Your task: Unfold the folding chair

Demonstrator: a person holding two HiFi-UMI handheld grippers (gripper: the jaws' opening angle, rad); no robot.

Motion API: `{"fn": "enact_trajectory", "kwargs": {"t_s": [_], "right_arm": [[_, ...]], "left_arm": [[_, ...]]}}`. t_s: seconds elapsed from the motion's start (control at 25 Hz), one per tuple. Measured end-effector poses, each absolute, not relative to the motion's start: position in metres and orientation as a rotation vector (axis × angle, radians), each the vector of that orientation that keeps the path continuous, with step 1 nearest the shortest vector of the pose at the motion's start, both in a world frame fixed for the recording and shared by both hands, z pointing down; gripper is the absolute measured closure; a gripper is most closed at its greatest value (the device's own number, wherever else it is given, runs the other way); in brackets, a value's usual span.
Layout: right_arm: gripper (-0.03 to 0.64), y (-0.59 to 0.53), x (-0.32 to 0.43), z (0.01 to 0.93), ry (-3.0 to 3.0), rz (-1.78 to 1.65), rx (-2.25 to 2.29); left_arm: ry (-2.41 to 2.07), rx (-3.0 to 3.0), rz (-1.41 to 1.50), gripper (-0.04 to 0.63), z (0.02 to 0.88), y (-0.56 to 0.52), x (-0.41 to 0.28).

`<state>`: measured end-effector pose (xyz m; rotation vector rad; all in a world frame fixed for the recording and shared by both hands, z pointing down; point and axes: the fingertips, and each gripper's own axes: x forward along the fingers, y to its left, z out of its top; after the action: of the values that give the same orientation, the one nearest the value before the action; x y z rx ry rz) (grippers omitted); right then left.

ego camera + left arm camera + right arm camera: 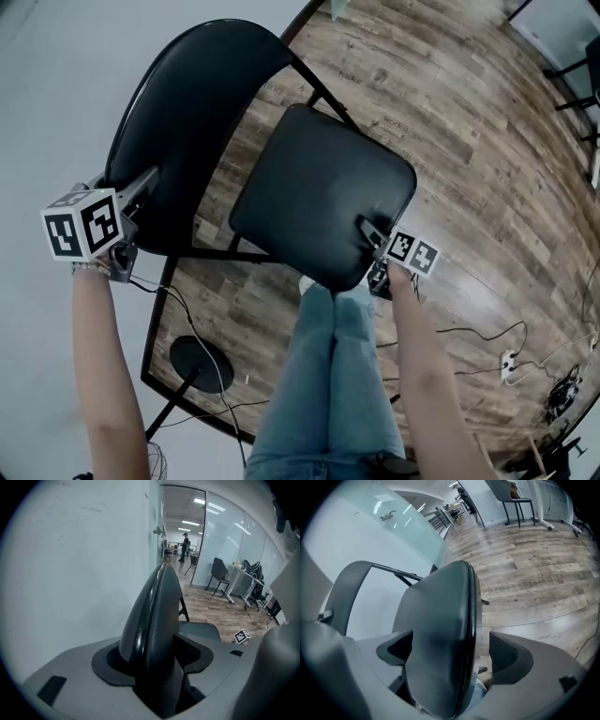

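A black folding chair stands on a wood floor, seemingly half opened: its seat looks angled partway down, not yet level. The left gripper clamps the backrest. The right gripper loosely straddles the seat's front edge.

Bright, even indoor light from ceiling strips; glossy sheen on chair back. Heavy fisheye bending, dark vignetted corners, blurred close foreground.
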<state>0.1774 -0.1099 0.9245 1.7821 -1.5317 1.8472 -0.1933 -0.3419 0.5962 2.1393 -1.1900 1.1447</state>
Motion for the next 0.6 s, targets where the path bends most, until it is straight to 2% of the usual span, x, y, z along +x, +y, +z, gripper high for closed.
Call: {"fn": "enact_trajectory", "kwargs": {"t_s": [0.6], "right_arm": [[0.115,-0.096,0.148,0.85,-1.509,1.802,1.621]], "left_arm": [[-1.244,2.093,1.188,0.302,0.595,-0.343,-0.199]]}}
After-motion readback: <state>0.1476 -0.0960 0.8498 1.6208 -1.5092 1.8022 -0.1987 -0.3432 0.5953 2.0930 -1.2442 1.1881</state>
